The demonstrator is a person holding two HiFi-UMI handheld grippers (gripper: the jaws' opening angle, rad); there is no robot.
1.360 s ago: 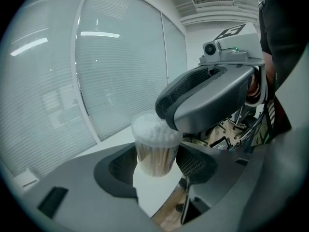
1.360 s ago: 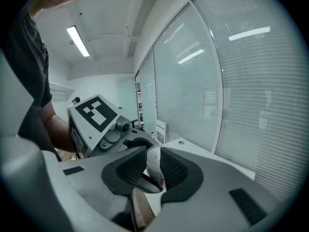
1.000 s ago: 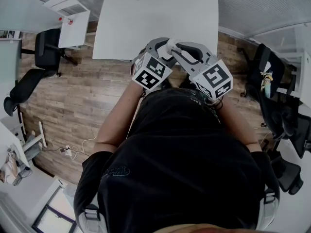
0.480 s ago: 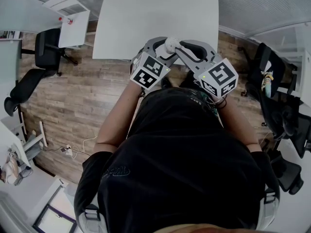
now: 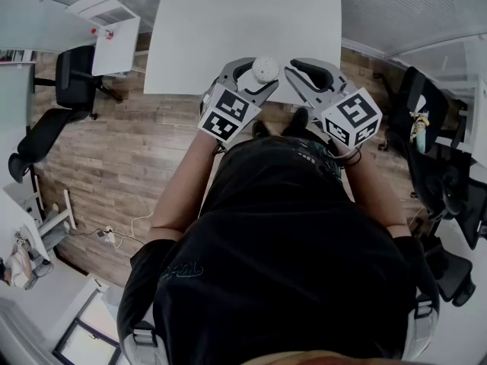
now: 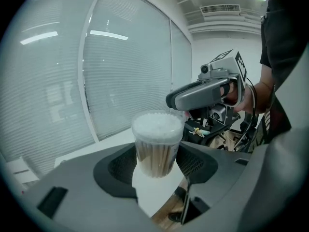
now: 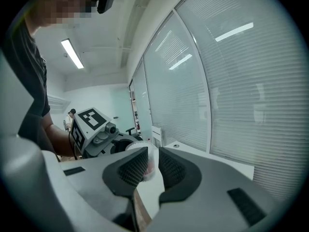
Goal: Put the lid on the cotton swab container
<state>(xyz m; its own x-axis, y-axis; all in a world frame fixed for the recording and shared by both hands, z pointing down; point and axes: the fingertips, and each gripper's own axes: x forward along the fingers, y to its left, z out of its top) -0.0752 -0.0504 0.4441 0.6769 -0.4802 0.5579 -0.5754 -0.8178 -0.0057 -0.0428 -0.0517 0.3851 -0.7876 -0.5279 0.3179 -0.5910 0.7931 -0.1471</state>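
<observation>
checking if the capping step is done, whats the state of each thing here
cotton swab container: upright, full of swabs, held off the table
lid: clear, seems to sit on top of the container
left gripper: shut on the container's sides
right gripper: off to the container's side, jaws narrowly apart and just been closing, nothing gripped between them
</observation>
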